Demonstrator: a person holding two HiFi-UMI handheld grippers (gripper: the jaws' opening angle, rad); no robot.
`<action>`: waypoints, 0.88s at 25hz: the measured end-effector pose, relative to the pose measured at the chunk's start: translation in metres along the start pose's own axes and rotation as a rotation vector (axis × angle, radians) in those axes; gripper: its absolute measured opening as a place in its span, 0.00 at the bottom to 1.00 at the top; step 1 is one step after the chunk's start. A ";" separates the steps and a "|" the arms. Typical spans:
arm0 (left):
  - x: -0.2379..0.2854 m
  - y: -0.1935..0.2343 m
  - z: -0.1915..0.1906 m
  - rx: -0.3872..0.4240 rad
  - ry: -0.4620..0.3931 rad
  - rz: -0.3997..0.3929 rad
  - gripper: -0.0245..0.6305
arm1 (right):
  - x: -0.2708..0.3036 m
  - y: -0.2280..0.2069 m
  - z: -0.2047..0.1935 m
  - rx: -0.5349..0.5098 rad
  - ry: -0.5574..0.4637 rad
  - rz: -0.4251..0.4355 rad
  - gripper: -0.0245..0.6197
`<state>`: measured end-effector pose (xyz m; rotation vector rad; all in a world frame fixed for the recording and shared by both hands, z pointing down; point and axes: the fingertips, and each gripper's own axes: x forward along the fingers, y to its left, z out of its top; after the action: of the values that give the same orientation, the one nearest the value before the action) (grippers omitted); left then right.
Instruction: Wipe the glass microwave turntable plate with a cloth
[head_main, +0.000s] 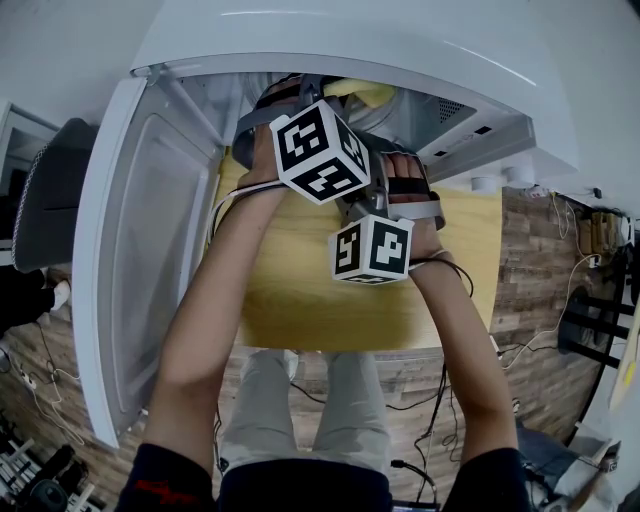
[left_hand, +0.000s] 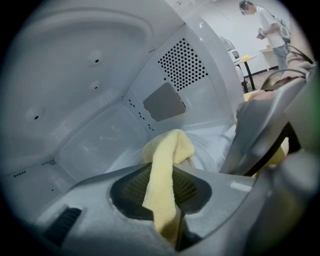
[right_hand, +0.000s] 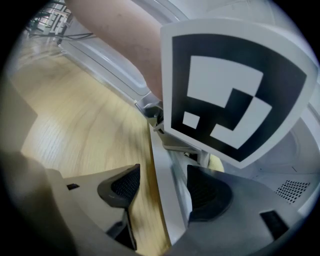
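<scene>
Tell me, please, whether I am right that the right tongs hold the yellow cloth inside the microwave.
Not quite: the left tongs hold the yellow cloth inside the microwave, as the left gripper view shows. The right tongs are open.

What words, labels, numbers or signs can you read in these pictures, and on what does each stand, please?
No readable words or numbers.
Upper marker cube and lower marker cube: black-and-white square codes, no letters.
Red mark on the sleeve: too small to read.
</scene>
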<state>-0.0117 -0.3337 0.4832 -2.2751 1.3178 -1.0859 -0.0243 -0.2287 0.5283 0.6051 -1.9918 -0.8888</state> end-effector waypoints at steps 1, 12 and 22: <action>0.000 0.000 0.000 0.002 0.000 -0.001 0.13 | 0.000 0.000 0.000 -0.001 0.000 0.000 0.47; -0.003 0.014 -0.014 -0.047 0.040 0.045 0.13 | 0.000 0.000 0.000 -0.007 -0.004 -0.013 0.46; -0.014 0.040 -0.044 -0.180 0.085 0.100 0.13 | 0.001 -0.001 -0.001 0.000 -0.004 -0.015 0.46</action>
<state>-0.0722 -0.3381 0.4830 -2.2815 1.6044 -1.0805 -0.0241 -0.2298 0.5282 0.6193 -1.9931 -0.8992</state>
